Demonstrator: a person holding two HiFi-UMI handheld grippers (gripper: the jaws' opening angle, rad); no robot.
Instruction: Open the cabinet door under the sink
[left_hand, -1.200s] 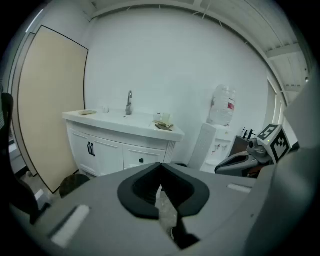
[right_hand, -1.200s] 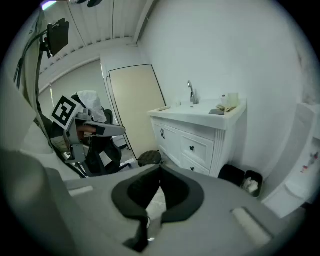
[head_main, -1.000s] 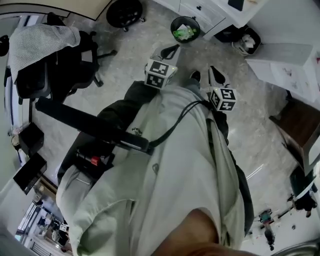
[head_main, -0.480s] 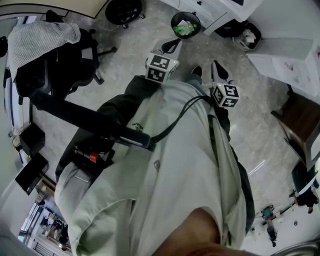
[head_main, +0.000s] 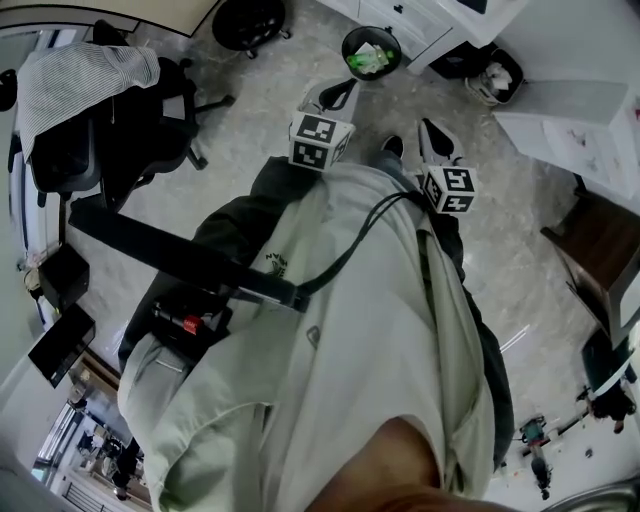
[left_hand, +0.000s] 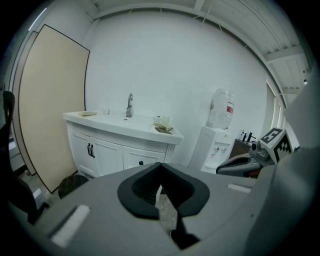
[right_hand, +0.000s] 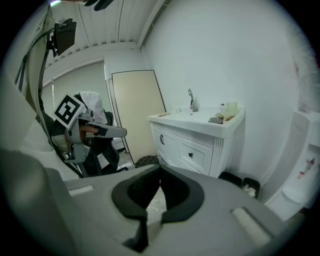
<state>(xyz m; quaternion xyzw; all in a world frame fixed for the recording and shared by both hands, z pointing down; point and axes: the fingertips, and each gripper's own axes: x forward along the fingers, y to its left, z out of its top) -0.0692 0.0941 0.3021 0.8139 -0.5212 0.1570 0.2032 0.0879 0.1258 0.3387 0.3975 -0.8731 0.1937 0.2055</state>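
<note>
Hardly anything moved since earlier frame. Left gripper (head_main: 340, 96), right gripper (head_main: 437, 140) both pressed together, empty, carried forward; cabinet door (left_hand: 104, 156) under sink (left_hand: 131, 121) far ahead, so approach comes first.

White panelled sink cabinet (left_hand: 107, 152) with black handles (left_hand: 91, 150); cream flat wall panel (left_hand: 50, 105); grey speckled stone floor (head_main: 270, 100); left gripper (left_hand: 160, 167), grey with black fingers (left_hand: 135, 191) and a black-and-white patterned marker cube (head_main: 320, 142); grey-and-white striped cloth (head_main: 85, 75); black office chair (head_main: 150, 140); black round bin (head_main: 345, 50) with green contents (head_main: 370, 63)
</note>
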